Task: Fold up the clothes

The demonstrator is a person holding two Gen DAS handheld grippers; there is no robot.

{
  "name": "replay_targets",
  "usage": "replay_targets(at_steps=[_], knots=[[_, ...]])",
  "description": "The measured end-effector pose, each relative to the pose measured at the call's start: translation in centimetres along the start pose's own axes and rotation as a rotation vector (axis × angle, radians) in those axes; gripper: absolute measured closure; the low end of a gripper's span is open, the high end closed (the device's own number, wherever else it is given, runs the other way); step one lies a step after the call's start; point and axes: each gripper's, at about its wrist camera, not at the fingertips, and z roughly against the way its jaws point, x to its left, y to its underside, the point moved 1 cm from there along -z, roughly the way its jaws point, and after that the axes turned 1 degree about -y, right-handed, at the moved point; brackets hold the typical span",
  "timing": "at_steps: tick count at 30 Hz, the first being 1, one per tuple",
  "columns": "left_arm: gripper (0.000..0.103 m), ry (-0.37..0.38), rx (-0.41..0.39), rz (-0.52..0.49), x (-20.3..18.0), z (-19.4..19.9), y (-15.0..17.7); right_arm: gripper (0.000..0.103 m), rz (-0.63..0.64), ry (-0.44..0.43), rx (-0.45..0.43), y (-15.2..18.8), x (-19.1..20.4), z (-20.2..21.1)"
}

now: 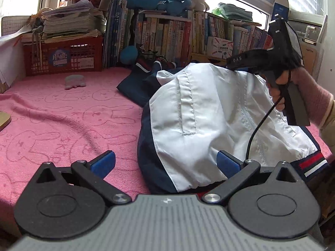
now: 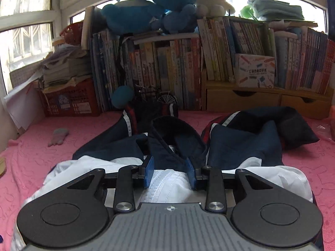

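A navy and white jacket [image 1: 201, 117] lies bunched on the pink blanket [image 1: 62, 115], white lining up, with a red, white and navy striped cuff [image 1: 312, 163]. My left gripper [image 1: 165, 163] hangs open and wide just above its near edge; the right pad [image 1: 227, 163] is over the white cloth, and nothing is pinched. My right gripper [image 2: 170, 171] is shut on a fold of the white lining [image 2: 167, 179], which fills the gap between its blue pads. In the left wrist view a hand [image 1: 278, 92] in a pink sleeve holds that gripper up, and the cloth rises to it.
At the back stand a bookshelf [image 2: 178, 73], plush toys [image 2: 150, 6], a red crate [image 1: 62, 56] under stacked papers, and wooden drawers [image 2: 240, 102]. A small grey glove-like thing [image 1: 75, 81] lies on the blanket. More navy cloth [image 2: 272, 129] lies crumpled at the far right.
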Motion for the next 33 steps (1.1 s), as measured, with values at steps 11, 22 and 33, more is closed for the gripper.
replay_targets(at_steps=[11, 22, 33], knots=[[0.0, -0.041, -0.112, 0.208, 5.1, -4.7, -7.5, 0.067, 0.14, 0.045, 0.017, 6.8, 1.0, 0.2], [0.0, -0.072, 0.108, 0.33, 6.8, -20.8, -15.9, 0.064, 0.148, 0.036, 0.007, 7.1, 1.1, -0.2], [0.037, -0.176, 0.171, 0.239, 6.2, -27.4, -17.3, 0.055, 0.143, 0.009, 0.01, 6.9, 0.7, -1.0]])
